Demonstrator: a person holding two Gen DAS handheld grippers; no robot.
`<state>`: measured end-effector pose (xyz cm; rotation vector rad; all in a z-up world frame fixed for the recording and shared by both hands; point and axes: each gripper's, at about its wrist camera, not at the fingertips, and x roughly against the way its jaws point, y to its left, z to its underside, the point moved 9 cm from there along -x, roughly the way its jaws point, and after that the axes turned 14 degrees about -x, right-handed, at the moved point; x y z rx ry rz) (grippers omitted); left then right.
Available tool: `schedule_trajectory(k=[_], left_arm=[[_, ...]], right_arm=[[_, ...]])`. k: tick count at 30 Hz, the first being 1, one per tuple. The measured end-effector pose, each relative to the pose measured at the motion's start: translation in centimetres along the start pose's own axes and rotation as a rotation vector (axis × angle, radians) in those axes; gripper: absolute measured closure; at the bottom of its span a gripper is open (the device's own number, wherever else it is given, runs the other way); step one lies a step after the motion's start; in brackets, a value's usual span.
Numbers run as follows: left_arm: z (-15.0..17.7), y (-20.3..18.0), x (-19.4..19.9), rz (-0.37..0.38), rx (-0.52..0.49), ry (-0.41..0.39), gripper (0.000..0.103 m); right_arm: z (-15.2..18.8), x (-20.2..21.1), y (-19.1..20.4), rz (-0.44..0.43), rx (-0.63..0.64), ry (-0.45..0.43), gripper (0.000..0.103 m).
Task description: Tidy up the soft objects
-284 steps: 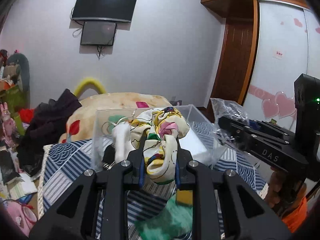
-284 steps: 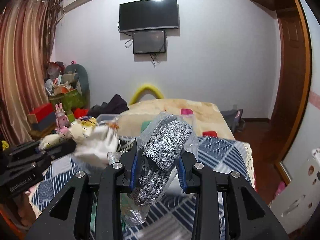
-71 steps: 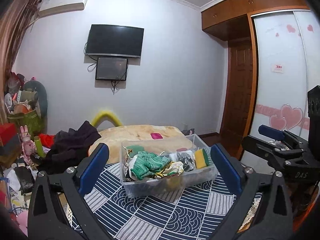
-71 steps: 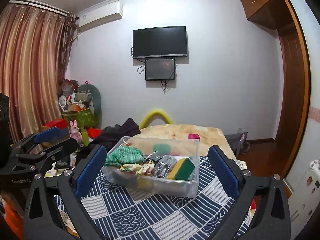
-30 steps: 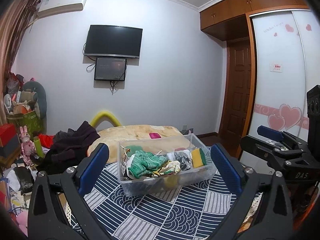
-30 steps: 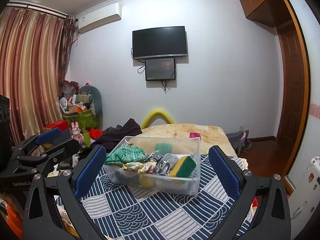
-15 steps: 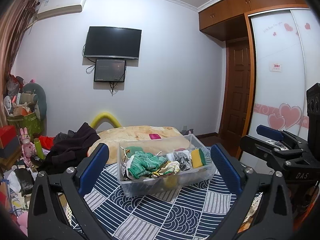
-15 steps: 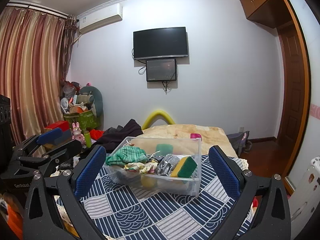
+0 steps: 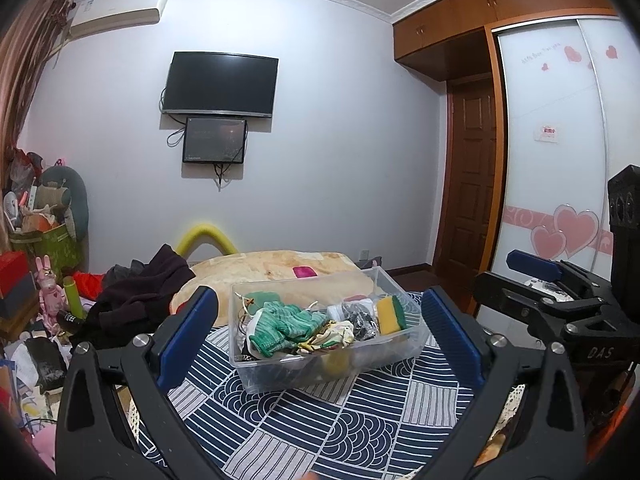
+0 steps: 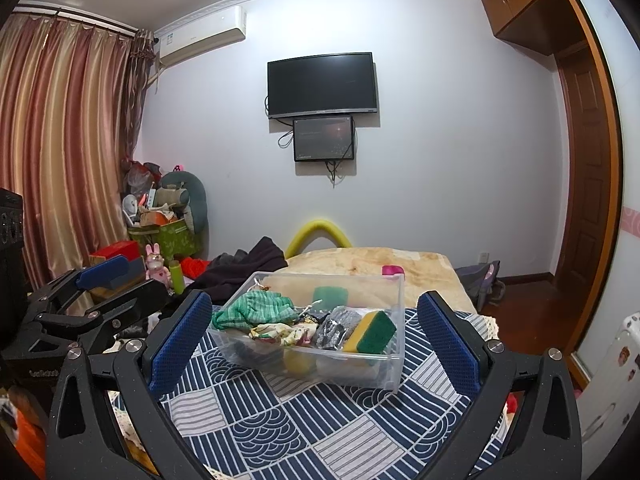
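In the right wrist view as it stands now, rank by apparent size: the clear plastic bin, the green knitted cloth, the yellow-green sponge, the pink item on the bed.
1. clear plastic bin
2. green knitted cloth
3. yellow-green sponge, close to the cloth, so that order is unsure
4. pink item, smallest, though it lies farther from the camera

Both grippers are open, holding nothing.

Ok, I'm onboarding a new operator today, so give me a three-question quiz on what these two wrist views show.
1. True or false: the left gripper holds a cloth.
2. Which lies at the right end of the clear bin? A) green knit cloth B) yellow-green sponge C) floral cloth
3. Fill in: the bin stands on a blue-and-white patterned ____.

Key: 1 false, both it and the right gripper are open and empty. 2 B. 3 cover.
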<state>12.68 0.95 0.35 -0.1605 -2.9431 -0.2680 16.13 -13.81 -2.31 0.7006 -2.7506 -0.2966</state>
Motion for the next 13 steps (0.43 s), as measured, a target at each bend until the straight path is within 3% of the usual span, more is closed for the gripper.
schedule_trajectory(k=[13], left_arm=[[0.05, -0.53, -0.03, 0.000, -0.008, 0.010, 0.000]], right_arm=[[0.26, -0.01, -0.09, 0.004, -0.011, 0.006, 0.000]])
